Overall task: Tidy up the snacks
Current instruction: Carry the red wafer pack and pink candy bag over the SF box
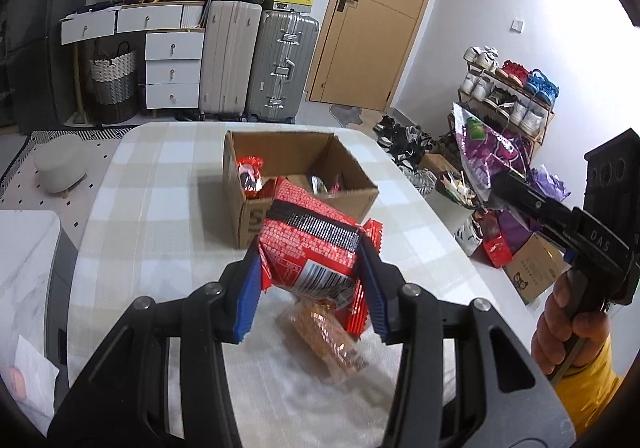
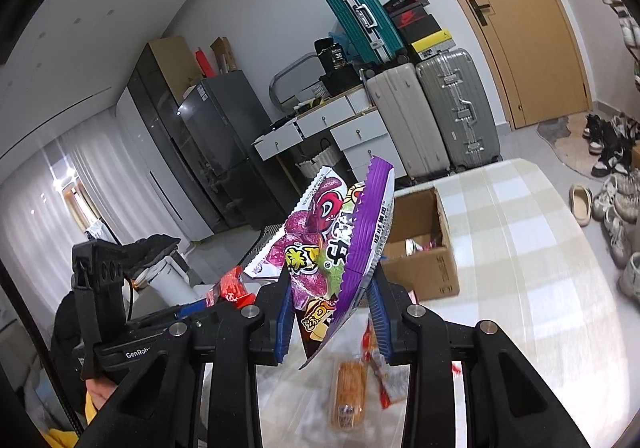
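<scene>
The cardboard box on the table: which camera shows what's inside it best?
The left wrist view: it looks down into the cardboard box, showing red snack packets inside. In the right wrist view the purple snack bag hides the box's left part, leaving one corner of its inside visible.

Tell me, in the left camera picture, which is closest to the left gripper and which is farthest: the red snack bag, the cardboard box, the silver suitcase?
From the left gripper:
1. Red snack bag, clamped right between its fingers.
2. Cardboard box, just ahead on the table, open with snacks inside.
3. Silver suitcase, farthest, standing on the floor by the wall beyond the table.
</scene>
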`<state>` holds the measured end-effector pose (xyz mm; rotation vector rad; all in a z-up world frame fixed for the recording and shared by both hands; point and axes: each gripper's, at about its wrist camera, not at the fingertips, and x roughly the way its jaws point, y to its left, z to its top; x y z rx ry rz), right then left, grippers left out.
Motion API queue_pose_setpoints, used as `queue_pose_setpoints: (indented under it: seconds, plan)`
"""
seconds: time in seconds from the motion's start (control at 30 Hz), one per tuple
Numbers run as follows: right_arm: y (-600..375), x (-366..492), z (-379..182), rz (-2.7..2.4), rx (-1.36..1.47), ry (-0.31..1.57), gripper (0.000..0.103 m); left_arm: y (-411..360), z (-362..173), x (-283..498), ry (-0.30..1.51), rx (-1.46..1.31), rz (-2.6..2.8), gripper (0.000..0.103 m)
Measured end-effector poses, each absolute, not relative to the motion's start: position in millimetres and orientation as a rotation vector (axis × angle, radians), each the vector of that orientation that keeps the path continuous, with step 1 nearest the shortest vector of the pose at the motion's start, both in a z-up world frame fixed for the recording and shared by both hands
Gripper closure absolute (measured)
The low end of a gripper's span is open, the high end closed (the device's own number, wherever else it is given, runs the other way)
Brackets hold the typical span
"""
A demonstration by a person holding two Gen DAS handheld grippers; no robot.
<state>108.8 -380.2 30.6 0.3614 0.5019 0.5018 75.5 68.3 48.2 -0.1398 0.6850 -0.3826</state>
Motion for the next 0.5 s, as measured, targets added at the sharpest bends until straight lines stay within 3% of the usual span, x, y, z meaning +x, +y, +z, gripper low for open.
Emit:
queue_pose_setpoints:
  seconds: [0.5]
  plan:
    - [-364, 196, 23, 0.518, 0.339, 0.596, 0.070, 45, 52, 183, 0.732, -0.187, -0.361, 0.061]
